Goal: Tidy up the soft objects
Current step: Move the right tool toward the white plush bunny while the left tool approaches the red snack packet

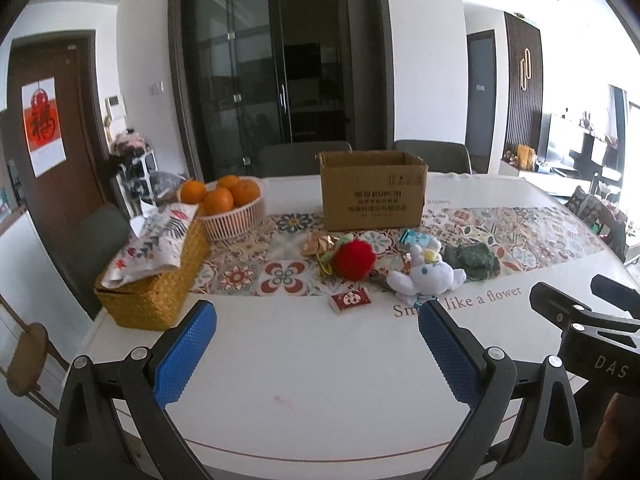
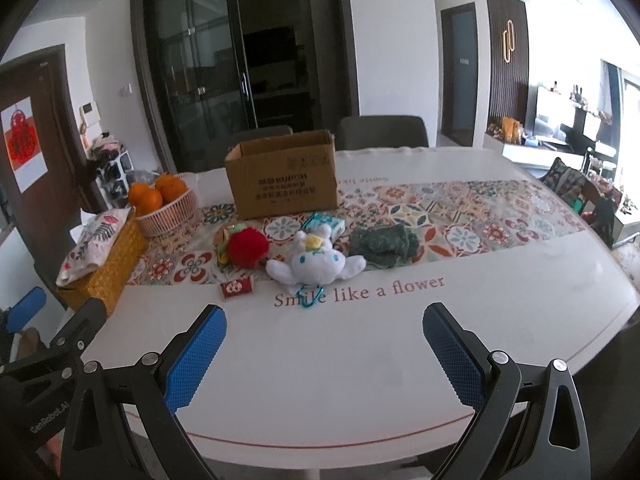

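Both my left gripper (image 1: 316, 354) and right gripper (image 2: 324, 354) hang wide open, empty, over the table's near edge. White plush bunny (image 2: 314, 262) and fuzzy red ball (image 2: 248, 247) sit mid-table, before the open brown cardboard box (image 2: 282, 174).

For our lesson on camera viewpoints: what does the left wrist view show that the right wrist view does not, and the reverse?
Only the left wrist view shows the tissue sticking up from the woven box. Only the right wrist view shows the blue clip below the white plush and the whole word "Smile". Both show the cardboard box, red pompom, green knit, oranges and each open hand-held gripper.
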